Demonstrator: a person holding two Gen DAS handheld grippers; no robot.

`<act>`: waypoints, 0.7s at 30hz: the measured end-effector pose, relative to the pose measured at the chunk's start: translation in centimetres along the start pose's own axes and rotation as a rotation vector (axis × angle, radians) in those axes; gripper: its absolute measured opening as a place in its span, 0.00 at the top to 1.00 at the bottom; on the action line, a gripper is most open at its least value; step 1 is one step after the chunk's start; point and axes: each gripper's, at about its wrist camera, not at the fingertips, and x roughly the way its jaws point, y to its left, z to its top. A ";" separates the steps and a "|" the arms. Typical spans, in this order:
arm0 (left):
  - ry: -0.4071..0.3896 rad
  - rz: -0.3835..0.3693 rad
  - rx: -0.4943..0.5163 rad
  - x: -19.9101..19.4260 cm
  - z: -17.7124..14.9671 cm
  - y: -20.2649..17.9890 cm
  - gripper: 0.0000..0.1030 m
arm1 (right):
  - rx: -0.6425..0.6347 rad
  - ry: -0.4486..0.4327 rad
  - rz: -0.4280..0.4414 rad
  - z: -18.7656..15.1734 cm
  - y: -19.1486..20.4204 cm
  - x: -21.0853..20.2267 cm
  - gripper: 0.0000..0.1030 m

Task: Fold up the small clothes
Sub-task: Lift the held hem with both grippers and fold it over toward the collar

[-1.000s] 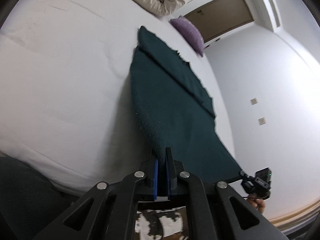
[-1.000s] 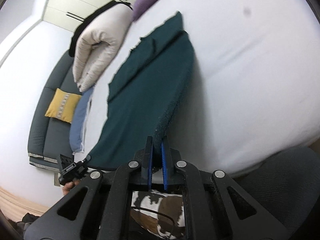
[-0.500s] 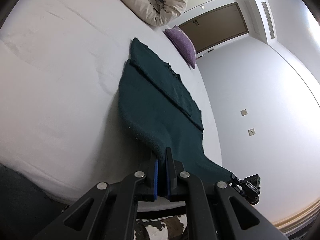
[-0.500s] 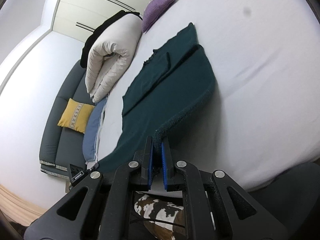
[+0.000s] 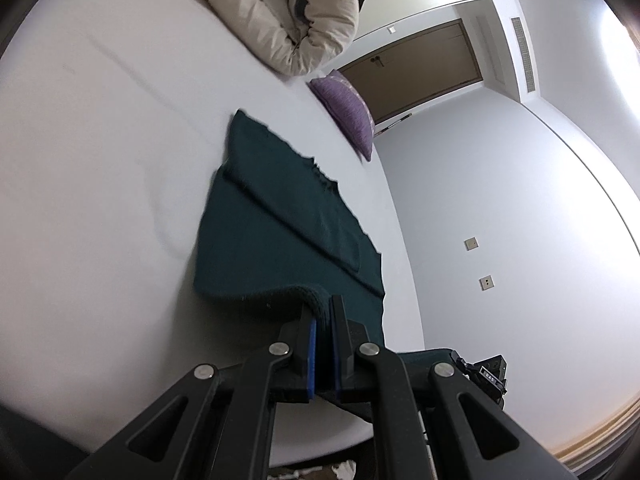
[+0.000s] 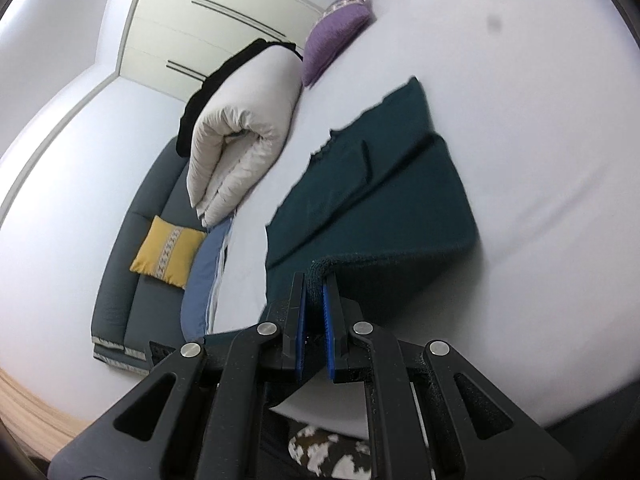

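Green garment (image 5: 280, 236) lies on the bed (image 5: 100, 160), near hem lifted; your left tongs (image 5: 323, 316) and right tongs (image 6: 314, 280) each pinch a corner. It's soft and floppy: grip the thick hem.

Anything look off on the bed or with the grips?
Nothing stands out. Left gripper and right gripper are each shut on the near hem of the dark green garment, lifted evenly off the white bed. Its far end lies flat, sleeves folded in. The small dark spot on the sheet is the only blemish.

White bed (image 5: 100, 200) bears green garment (image 5: 280, 232), duvet (image 5: 280, 12) (rolled), cushion (image 5: 348, 112).
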 end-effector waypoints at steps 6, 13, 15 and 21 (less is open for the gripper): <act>-0.035 0.013 0.021 2.8 5.6 -1.2 0.93 | 0.011 -0.057 0.008 6.0 1.0 3.1 0.94; -0.048 0.039 -0.010 8.8 12.6 -0.9 0.93 | 0.031 -0.115 -0.025 13.6 0.8 8.9 0.94; -0.050 0.052 -0.024 10.8 14.4 -0.4 0.93 | 0.032 -0.127 -0.048 16.0 0.5 11.0 0.94; -0.046 0.116 -0.040 16.7 18.6 1.3 0.93 | 0.058 -0.141 -0.113 22.2 -2.0 17.2 0.94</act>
